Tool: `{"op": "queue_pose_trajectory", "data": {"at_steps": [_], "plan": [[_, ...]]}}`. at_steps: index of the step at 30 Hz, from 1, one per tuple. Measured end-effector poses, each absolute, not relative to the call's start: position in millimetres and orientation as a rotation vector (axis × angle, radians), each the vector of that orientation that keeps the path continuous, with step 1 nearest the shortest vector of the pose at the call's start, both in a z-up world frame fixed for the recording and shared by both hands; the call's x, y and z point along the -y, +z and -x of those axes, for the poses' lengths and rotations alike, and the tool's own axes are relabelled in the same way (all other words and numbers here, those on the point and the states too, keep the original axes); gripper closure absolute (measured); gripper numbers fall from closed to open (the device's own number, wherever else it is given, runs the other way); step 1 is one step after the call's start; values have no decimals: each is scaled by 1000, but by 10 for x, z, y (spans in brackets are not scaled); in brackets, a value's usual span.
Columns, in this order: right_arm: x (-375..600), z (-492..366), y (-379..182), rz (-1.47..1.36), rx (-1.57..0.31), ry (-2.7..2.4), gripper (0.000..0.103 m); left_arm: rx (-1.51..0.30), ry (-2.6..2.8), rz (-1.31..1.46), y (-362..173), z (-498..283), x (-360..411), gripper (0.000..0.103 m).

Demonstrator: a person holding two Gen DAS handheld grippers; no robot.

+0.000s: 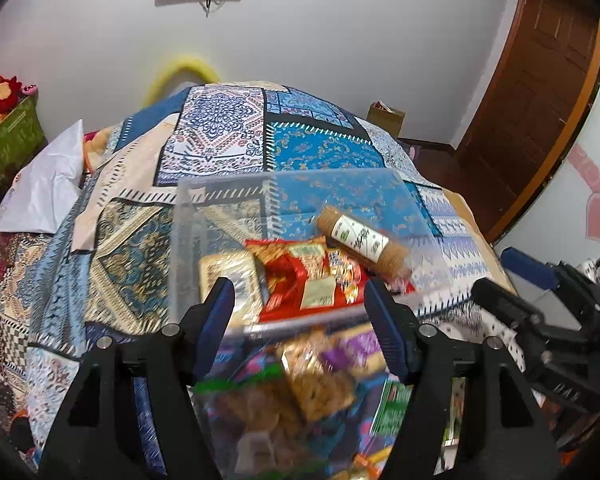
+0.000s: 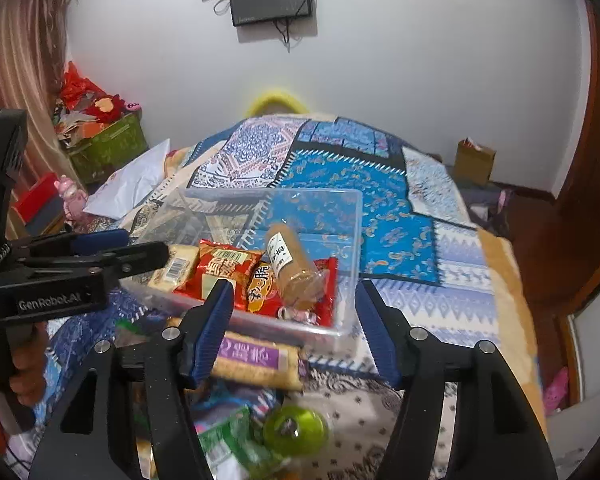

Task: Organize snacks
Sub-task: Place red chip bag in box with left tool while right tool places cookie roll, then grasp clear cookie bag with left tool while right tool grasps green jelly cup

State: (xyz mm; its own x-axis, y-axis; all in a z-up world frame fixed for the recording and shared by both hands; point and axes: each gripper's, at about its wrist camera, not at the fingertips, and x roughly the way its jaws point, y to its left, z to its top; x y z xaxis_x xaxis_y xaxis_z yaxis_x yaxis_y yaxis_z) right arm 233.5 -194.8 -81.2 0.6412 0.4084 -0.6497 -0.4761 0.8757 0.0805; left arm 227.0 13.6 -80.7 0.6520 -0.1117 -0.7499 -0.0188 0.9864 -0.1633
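A clear plastic bin (image 1: 188, 240) (image 2: 350, 320) sits on the patterned bedspread. It holds a brown roll of biscuits with a white label (image 1: 360, 240) (image 2: 294, 266), red snack packs (image 1: 304, 280) (image 2: 224, 268) and a pale yellow pack (image 1: 228, 270) (image 2: 176, 268). My left gripper (image 1: 300, 320) is open and empty just before the bin's near wall; it also shows from the side in the right wrist view (image 2: 140, 250). My right gripper (image 2: 296, 320) is open and empty over the bin's near right corner. Loose snacks (image 1: 300, 380) (image 2: 256, 360) lie in front of the bin.
A green round thing (image 2: 296, 428) and green packets (image 2: 228, 440) lie near me. A white bag (image 1: 48, 184) (image 2: 136, 184) lies left of the bin. A green box (image 1: 8, 140) (image 2: 108, 148) stands at far left. A wooden door (image 1: 540, 100) is at right.
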Motion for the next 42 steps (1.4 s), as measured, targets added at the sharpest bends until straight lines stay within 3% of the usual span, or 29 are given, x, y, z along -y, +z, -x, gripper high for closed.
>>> {"op": "queue_pose_trajectory", "data": {"at_steps": [8, 25, 31, 33, 37, 39, 41, 42], "plan": [[2043, -2086, -883, 116, -722, 504, 43, -906, -37, 153, -962, -1921, -236, 35], [2157, -2068, -1594, 120, -902, 463, 43, -1064, -24, 182, -1741, -1761, -248, 34], [2115, -2128, -1709, 105, -946, 493, 43, -1053, -30, 198, -1872, -1787, -306, 16], [2102, -2148, -1738, 96, -956, 495, 44, -1056, -41, 229, -1909, -1794, -346, 15], [2075, -2152, -1774, 77, -962, 516, 56, -1044, -49, 242, -1947, -1800, -343, 15], [2060, -2142, -1770, 81, -954, 511, 56, -1029, -63, 226, -1939, -1787, -305, 22], [2054, -2121, -1758, 90, -941, 508, 57, -1018, -92, 232, -1923, -1756, -269, 41], [2055, -2110, -1750, 92, -935, 509, 59, -1016, -98, 231, -1916, -1741, -251, 43]]}}
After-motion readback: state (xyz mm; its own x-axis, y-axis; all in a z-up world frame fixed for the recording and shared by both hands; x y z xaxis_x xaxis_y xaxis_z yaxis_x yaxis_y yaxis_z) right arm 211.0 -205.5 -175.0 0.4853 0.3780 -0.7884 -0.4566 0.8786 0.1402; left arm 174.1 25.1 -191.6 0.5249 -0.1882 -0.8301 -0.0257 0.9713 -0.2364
